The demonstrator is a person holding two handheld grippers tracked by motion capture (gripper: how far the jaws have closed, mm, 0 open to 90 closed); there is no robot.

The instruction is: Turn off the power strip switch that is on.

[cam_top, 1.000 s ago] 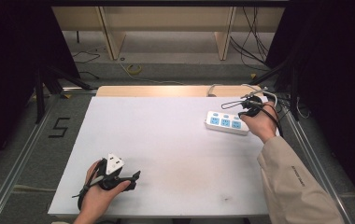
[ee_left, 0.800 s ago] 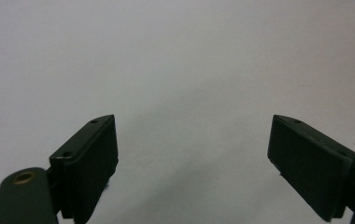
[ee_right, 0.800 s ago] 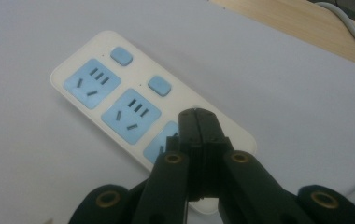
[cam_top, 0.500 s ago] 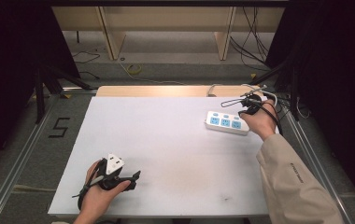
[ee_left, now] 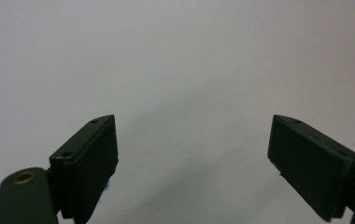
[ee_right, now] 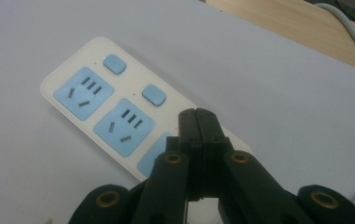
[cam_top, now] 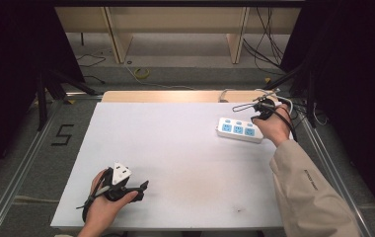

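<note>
A broad white rectangular tabletop (cam_top: 175, 163) is taking up most of the scene, with a strip of pale wood (cam_top: 175, 96) showing along its far edge. Toward the far right of the white surface, a white plastic power strip with three light-blue sockets and small blue switches (cam_top: 240, 130) is lying flat, its pale cable (ee_right: 348, 28) running off over the wood. The right gripper (ee_right: 197, 116) is hovering over the strip's third socket (the one nearest the cable end), its jaws pressed tightly together with nothing between them. The left gripper (cam_top: 143, 184) is resting near the front left of the table, well apart from the strip, its jaws standing wide and holding nothing.
</note>
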